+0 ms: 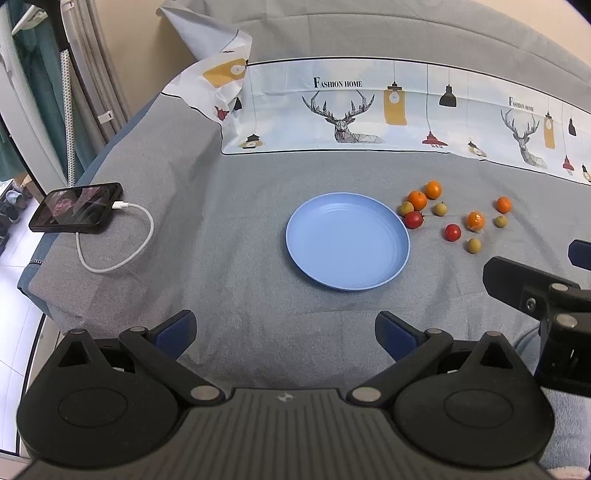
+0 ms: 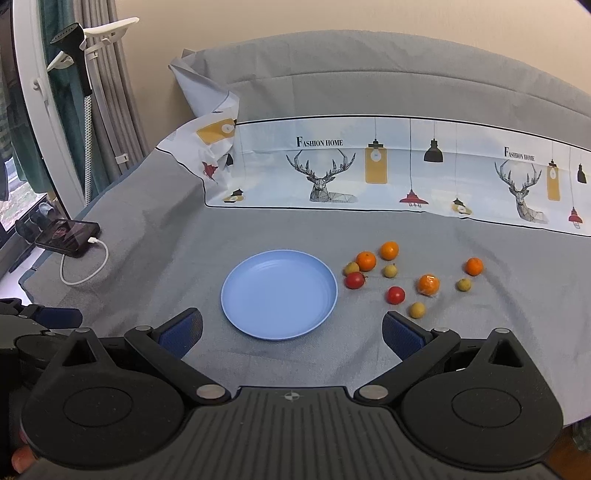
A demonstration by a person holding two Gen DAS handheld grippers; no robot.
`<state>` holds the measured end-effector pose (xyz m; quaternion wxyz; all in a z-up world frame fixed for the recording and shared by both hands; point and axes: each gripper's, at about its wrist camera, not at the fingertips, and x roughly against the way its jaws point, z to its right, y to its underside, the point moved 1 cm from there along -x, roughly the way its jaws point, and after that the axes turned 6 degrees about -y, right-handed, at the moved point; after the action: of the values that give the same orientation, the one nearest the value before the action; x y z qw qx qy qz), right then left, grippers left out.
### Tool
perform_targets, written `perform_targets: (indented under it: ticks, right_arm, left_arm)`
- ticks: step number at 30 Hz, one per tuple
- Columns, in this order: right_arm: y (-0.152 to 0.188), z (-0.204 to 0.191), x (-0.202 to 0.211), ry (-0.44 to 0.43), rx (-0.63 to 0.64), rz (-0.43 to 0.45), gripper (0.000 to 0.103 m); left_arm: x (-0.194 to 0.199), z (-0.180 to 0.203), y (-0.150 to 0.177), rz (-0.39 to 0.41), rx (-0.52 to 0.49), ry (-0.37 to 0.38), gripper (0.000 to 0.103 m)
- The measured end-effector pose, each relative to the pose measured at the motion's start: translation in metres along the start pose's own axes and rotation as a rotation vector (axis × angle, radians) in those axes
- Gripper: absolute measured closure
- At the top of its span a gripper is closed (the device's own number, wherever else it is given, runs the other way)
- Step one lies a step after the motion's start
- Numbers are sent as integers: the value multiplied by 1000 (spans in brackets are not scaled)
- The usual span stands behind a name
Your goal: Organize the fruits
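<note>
Lying left of plate [image 2: 240,295]: phone [image 2: 68,236], cable [image 2: 85,275], perhaps charging.

A home bedroom. A bed [image 2: 147,221] covered with a grey sheet fills both views, with a folded duvet [image 2: 369,173] printed with deer, hanging lamps and the words "Fashion Home" lying across it. Grey curtains [image 2: 118,92] hang by a window [image 2: 22,147] on the left, beside a garment steamer [image 2: 75,44] on a pole. A phone [image 1: 75,212] lies charging at the bed's edge, its screen lit. The wall [image 2: 295,22] behind is plain beige.
</note>
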<state>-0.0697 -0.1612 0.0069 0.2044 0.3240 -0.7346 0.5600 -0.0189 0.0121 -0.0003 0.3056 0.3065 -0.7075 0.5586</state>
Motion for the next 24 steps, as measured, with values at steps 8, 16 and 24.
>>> perform_targets:
  ticks: [8,16,24]
  right_arm:
    - [3,-4,-3,3,-9,-1,0]
    - [4,-3,-4,3,-9,1,0]
    - [7,-2,-5,2,-19,-3,0]
  left_arm:
    - [-1,-1,1,0,3,-2,0]
    - [0,2,2,1,-4,-3,0]
    - [-1,3,3,-1,-6,-6,0]
